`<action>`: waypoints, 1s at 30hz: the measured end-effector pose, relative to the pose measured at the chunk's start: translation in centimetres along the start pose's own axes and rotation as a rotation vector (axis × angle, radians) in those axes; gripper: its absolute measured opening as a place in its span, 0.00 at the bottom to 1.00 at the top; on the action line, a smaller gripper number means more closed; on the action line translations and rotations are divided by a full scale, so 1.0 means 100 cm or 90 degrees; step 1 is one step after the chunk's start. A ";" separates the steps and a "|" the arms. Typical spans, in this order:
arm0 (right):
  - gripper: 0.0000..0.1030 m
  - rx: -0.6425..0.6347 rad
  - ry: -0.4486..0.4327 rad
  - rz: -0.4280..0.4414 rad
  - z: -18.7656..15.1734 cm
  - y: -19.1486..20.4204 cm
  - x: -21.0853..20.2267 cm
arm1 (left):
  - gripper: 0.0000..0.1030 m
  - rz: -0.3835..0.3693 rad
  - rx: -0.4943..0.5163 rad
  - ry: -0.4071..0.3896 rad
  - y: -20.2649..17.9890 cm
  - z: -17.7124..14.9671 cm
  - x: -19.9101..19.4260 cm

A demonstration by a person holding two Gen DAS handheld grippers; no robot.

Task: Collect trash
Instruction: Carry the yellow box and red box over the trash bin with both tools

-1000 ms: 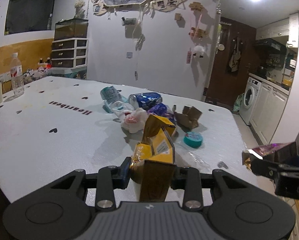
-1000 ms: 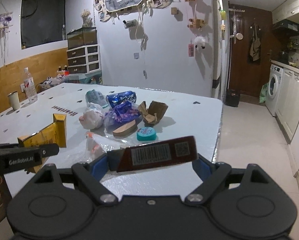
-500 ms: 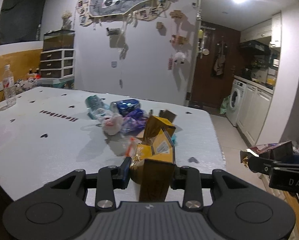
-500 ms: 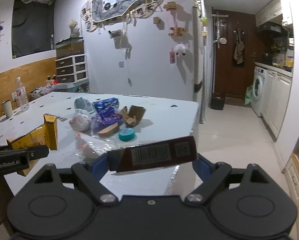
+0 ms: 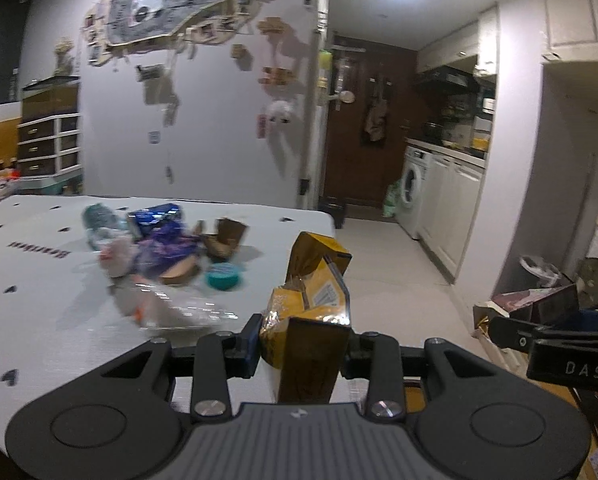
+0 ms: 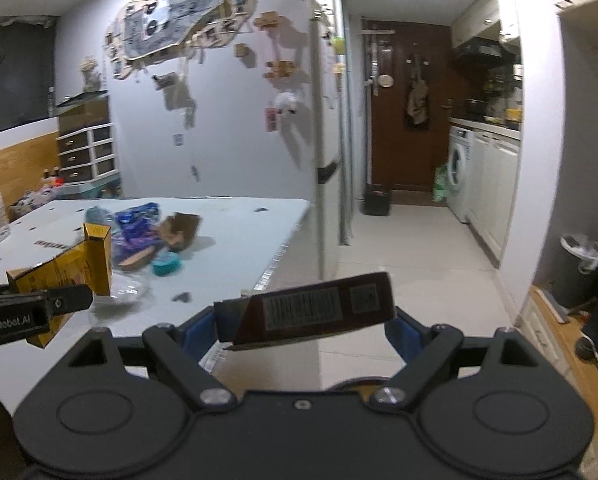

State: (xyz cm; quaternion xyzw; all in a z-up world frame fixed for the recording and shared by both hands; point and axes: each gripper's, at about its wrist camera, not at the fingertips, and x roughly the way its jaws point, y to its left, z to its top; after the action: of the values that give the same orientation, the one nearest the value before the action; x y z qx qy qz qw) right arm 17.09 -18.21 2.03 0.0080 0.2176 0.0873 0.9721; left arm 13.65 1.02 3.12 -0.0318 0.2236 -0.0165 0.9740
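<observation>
Left wrist view: left hand-held gripper (image 5: 302, 350) pinches an upright yellow carton (image 5: 313, 308), long axis vertical. Right hand-held gripper (image 6: 305, 330) clamps a brown box (image 6: 311, 306) crosswise, barcode facing back.

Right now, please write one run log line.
left gripper: shut on yellow carton | right gripper: shut on brown box | bin: ahead

- A white counter (image 5: 39, 280) printed with small dark hearts is seen.
- Heaped on it: a blue can (image 5: 155, 216), purple wrapper (image 5: 167, 240), torn brown box (image 5: 223, 236), teal lid (image 5: 222, 276), clear plastic (image 5: 179, 308).
</observation>
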 end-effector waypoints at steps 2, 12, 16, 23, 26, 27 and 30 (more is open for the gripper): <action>0.87 0.008 0.003 -0.012 -0.004 -0.014 -0.002 | 0.36 -0.015 0.009 0.004 -0.014 -0.002 0.005; 0.87 0.053 0.047 -0.059 -0.039 -0.069 0.009 | 0.36 -0.067 0.030 0.056 -0.067 -0.024 0.039; 0.87 0.062 0.076 -0.071 -0.057 -0.085 0.019 | 0.36 -0.077 0.047 0.088 -0.086 -0.038 0.057; 0.87 0.080 0.135 -0.090 -0.086 -0.110 0.046 | 0.36 -0.089 0.068 0.147 -0.113 -0.056 0.096; 0.87 0.087 0.162 -0.096 -0.097 -0.117 0.059 | 0.36 -0.095 0.068 0.173 -0.121 -0.064 0.113; 0.87 0.088 0.172 -0.098 -0.101 -0.120 0.064 | 0.36 -0.097 0.068 0.183 -0.124 -0.068 0.120; 0.87 0.085 0.201 -0.099 -0.113 -0.126 0.079 | 0.36 -0.099 0.068 0.211 -0.131 -0.078 0.138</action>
State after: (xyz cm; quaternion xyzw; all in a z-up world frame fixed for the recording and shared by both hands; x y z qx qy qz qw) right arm 21.45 -29.52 -12.18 0.0415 0.3727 -0.0027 0.9270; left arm 22.43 -13.09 -9.00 0.0062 0.3770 -0.1088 0.9198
